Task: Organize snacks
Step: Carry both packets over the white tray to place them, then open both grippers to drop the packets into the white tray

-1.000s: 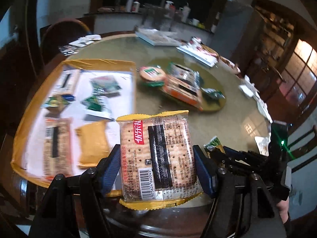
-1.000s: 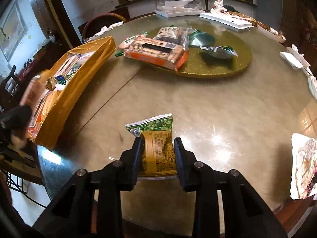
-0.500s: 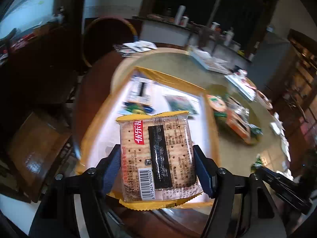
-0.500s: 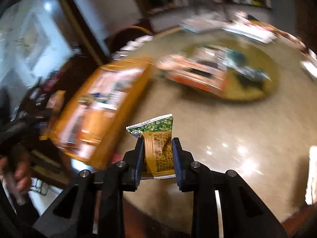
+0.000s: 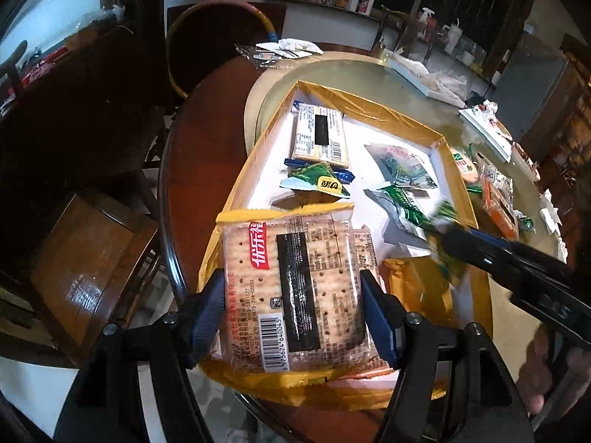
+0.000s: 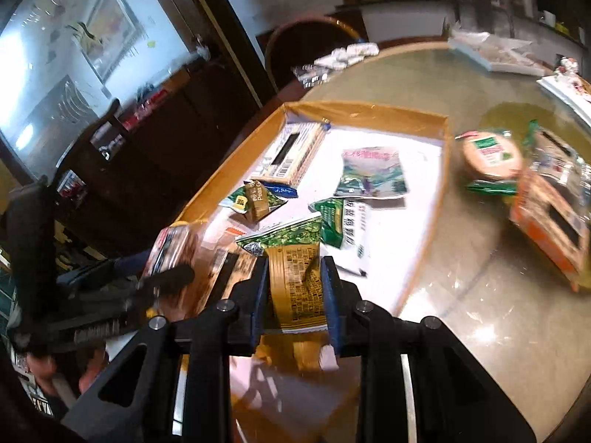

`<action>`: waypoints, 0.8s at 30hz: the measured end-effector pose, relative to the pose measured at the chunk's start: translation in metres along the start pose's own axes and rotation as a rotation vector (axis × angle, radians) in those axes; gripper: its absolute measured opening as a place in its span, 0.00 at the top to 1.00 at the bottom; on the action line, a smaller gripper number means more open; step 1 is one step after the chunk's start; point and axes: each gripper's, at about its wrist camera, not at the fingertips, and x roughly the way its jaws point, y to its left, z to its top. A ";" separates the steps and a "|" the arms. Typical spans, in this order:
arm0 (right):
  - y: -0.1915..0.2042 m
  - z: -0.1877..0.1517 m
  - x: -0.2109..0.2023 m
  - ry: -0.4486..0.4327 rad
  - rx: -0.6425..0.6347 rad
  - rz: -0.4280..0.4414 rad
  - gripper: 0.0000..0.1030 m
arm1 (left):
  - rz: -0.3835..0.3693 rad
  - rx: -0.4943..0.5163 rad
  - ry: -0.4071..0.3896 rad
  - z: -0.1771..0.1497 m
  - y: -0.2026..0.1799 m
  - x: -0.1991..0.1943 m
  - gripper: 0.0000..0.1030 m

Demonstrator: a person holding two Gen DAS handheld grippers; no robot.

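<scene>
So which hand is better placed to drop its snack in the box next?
Probably the right: its gripper holds the green packet above the box floor, while the left gripper's crackers sit by the near wall.

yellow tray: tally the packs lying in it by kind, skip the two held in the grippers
Clear cracker packs: 2
Green packets: 3
Plain yellow pack: 1
Total in the yellow tray: 6
Left out: held cracker pack in the left gripper, green-and-gold packet in the right gripper
</scene>
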 end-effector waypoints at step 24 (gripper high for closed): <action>-0.129 -0.031 -0.114 -0.234 0.312 -0.046 0.41 | -0.142 -0.023 -0.233 -0.006 -0.057 -0.064 0.18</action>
